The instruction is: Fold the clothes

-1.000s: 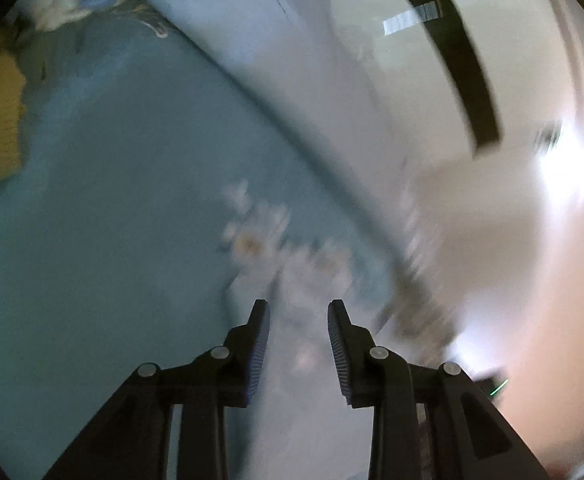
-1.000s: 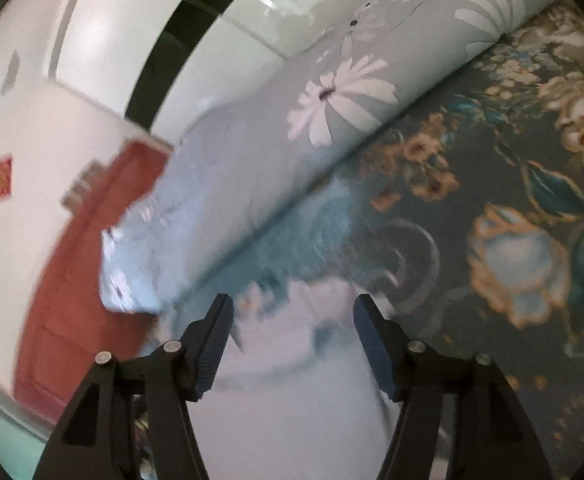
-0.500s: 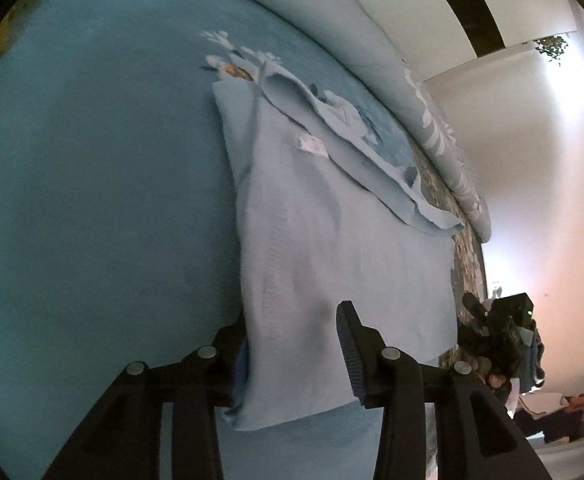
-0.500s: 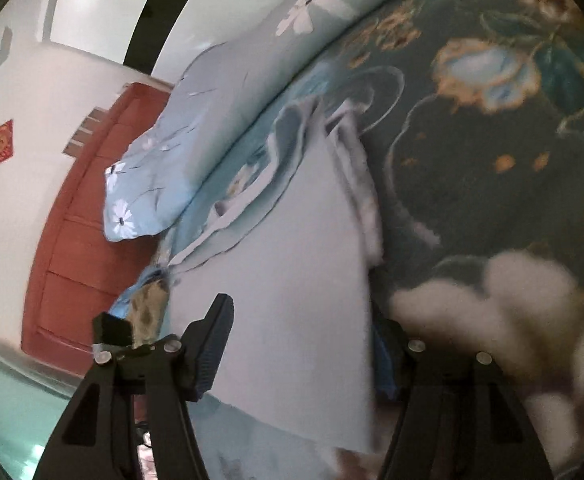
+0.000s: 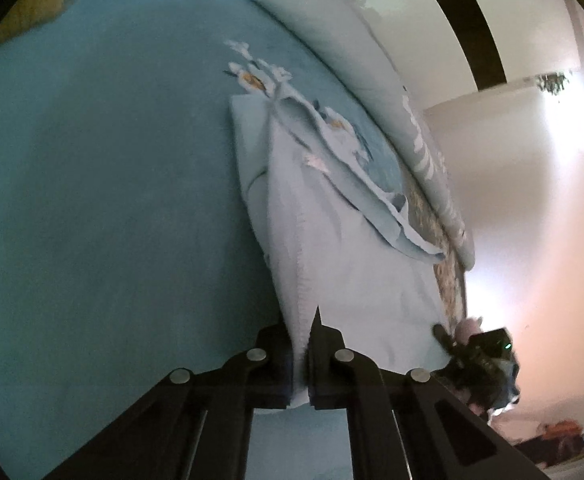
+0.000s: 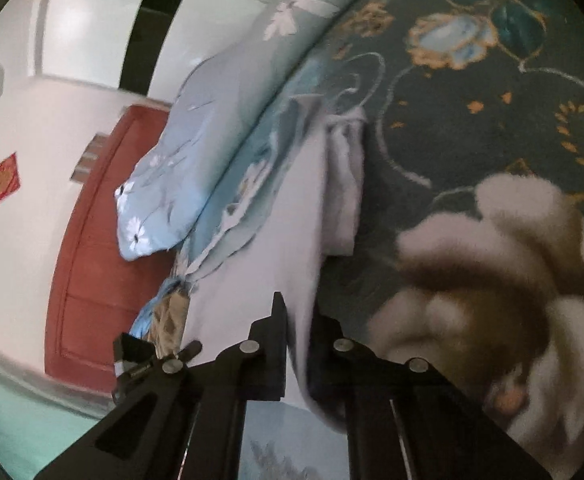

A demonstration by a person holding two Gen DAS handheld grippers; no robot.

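We see a bed [image 6: 492, 92] under a dark teal floral cover, a pale blue flowered pillow [image 6: 179, 168] along its far edge. Beyond the pillow stand a red-brown door [image 6: 91, 248] and white walls [image 6: 31, 128].

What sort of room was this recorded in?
Most likely a bedroom: a floral bedspread covers a bed, a flower-print pillow lies along its far edge, and a red-brown door stands beyond.

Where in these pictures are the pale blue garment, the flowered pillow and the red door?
pale blue garment [image 5: 356, 264]: left wrist view, on its flat middle panel.
flowered pillow [image 6: 167, 196]: right wrist view, on its near end, among the white daisies.
red door [image 6: 91, 280]: right wrist view, on its middle panel.
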